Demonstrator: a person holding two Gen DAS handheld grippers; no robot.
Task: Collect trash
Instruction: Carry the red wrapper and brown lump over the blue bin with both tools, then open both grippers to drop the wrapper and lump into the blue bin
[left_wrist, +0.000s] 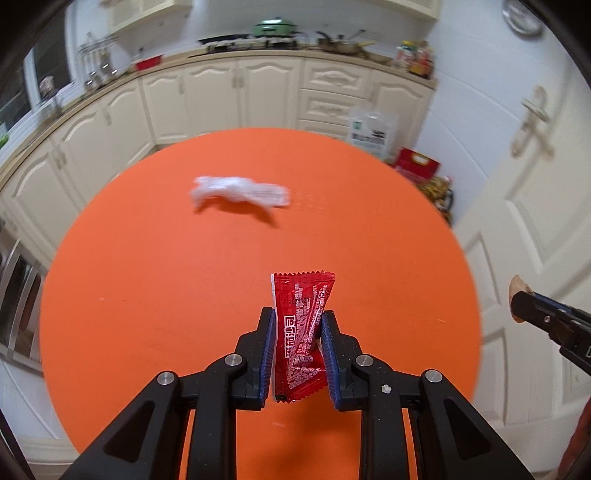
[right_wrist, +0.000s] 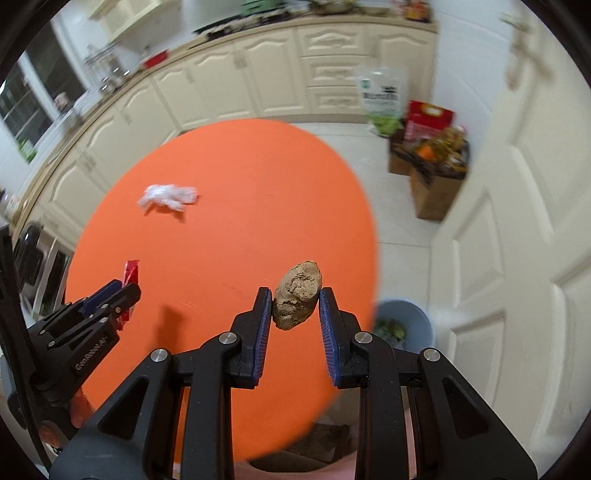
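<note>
We are holding a red sachet (left_wrist: 301, 332) clamped upright in the left gripper (left_wrist: 298, 325); the right gripper (right_wrist: 295, 306) is pinching a brown lump (right_wrist: 297, 301) by its sides only. Risk: the lump is rounded and may be slipping out before reaching the grey bin (right_wrist: 404, 321) at 4 o'clock. A crumpled white wrapper (right_wrist: 168, 197) is waiting at 10 o'clock on the orange table (right_wrist: 229, 229); nothing is blocking the way.

Left gripper (left_wrist: 298, 315) tilted downward, blue pads clamped on red sachet (left_wrist: 303, 332), sachet upright between fingers. Right gripper (right_wrist: 295, 291) pitched steeply down, pads pinching brown lump (right_wrist: 297, 301) near fingertips. Both held aloft, side by side.
</note>
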